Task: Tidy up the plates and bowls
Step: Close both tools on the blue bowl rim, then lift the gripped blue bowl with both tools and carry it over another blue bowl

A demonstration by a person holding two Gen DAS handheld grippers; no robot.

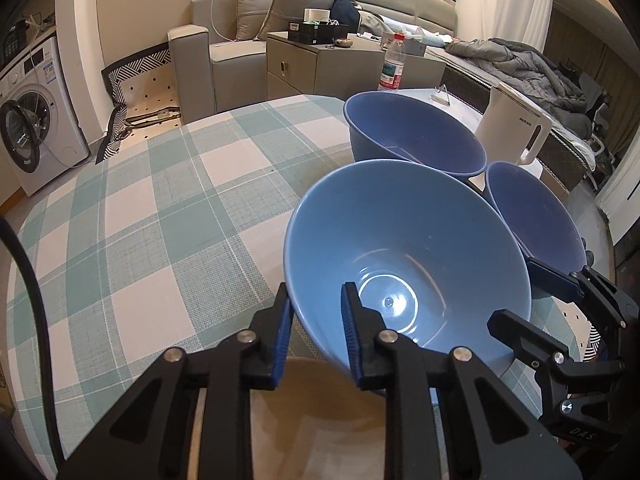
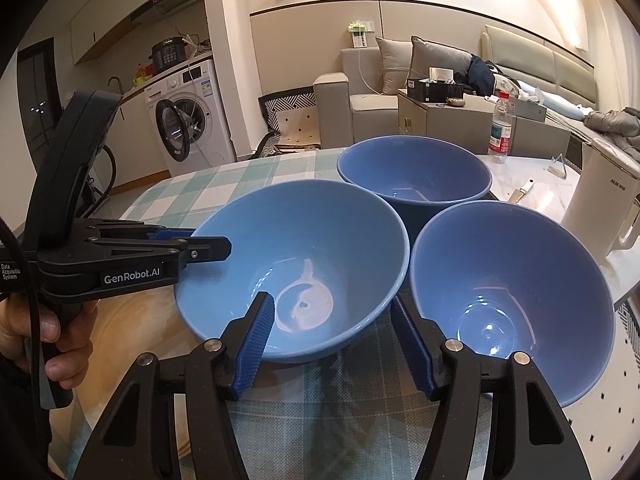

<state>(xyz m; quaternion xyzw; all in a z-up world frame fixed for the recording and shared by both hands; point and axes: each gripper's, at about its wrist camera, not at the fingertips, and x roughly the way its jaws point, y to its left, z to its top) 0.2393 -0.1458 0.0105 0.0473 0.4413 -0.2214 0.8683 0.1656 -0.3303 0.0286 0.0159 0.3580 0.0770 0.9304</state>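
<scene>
A green-and-white checked tablecloth (image 1: 160, 208) covers most of the worktop. Near its far edge stands a plastic water bottle (image 1: 393, 65) with a red cap, and to the right a white electric kettle (image 1: 516, 126). Beyond the worktop are a grey sofa (image 1: 224, 48) with cushions, a low cabinet (image 1: 320, 64) carrying a black box, and a bed with a grey duvet (image 1: 528, 64). A white washing machine (image 2: 192, 116) stands with its door open.
</scene>
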